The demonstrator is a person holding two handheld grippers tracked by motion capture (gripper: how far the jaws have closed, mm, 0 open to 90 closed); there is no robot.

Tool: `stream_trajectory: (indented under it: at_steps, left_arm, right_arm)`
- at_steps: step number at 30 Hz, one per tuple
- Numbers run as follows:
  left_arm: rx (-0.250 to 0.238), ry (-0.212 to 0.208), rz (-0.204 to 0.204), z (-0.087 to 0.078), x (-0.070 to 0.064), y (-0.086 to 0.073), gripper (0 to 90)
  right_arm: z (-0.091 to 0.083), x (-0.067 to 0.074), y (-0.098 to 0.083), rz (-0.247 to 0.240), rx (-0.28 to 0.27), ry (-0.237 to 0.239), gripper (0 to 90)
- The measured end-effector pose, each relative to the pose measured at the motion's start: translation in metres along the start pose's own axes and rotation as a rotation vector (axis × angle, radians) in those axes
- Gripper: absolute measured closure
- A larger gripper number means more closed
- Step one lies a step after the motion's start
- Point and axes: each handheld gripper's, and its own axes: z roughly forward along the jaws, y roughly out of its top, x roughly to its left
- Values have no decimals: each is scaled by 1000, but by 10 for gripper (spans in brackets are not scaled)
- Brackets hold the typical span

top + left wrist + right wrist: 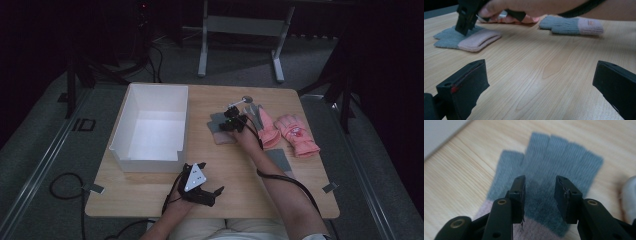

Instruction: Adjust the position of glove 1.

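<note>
Soft, light, floppy knit grey glove, best pinched mid-palm where right gripper hangs part-open, nothing clamped; left gripper wide open

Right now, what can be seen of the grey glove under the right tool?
The grey glove is a knitted glove, grey over fingers and palm with a pale pink cuff. It lies flat on the wooden table, right of the white bin and left of the pink gloves. The right tool is lowered over its palm, jaws partly apart either side of the fabric, tips at the knit, not yet pinching it.
</note>
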Motion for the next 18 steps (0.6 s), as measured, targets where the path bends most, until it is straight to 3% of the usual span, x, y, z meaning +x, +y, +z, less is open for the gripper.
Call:
stream_trajectory:
  at_steps: [6, 9, 14, 18]
  left_arm:
    - [0, 2, 1, 0, 0, 0, 0]
    - [-1, 0, 1, 0, 0, 0, 0]
    - [-2, -2, -6, 0, 1, 0, 0]
    - [-5, -3, -10, -1, 1, 0, 0]
  right_arm:
    - [3, 3, 0, 18, 0, -20, 718]
    - [4, 4, 1, 69, 2, -33, 820]
    - [2, 9, 4, 92, 7, -58, 854]
    - [-17, 13, 5, 94, -21, -84, 855]
